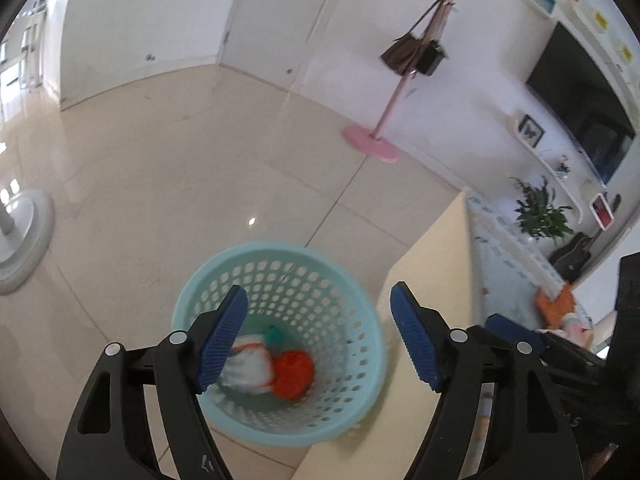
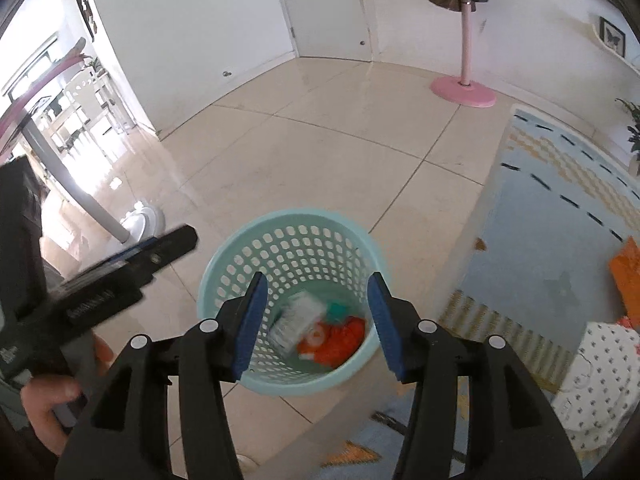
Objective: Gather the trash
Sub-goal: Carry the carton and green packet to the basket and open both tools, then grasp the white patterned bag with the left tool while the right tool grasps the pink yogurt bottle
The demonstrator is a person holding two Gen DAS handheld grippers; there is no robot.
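A light teal perforated basket (image 1: 276, 248) (image 2: 296, 213) stands on the tiled floor beside a table. Inside lie a white-and-orange wad (image 1: 250, 368), an orange-red crumpled ball (image 1: 294, 374) (image 2: 346, 338) and a small teal scrap (image 1: 275, 334) (image 2: 336, 308). In the right wrist view a blurred white packet (image 2: 296, 318) is also in the basket, clear of the pads. My left gripper (image 1: 320, 296) hangs open over the basket with nothing between its jaws. My right gripper (image 2: 317, 280) is open above the basket too. A hand (image 2: 48, 396) holds the left gripper (image 2: 160, 252) at the left.
A table with a blue patterned cloth (image 2: 560, 240) runs along the basket's right; its pale side panel (image 1: 436, 264) stands close to the rim. An orange item (image 2: 628, 276) and a dotted white cloth (image 2: 600, 380) lie on it. A pink coat stand (image 1: 372, 144) and a white fan base (image 1: 24, 240) stand on the floor.
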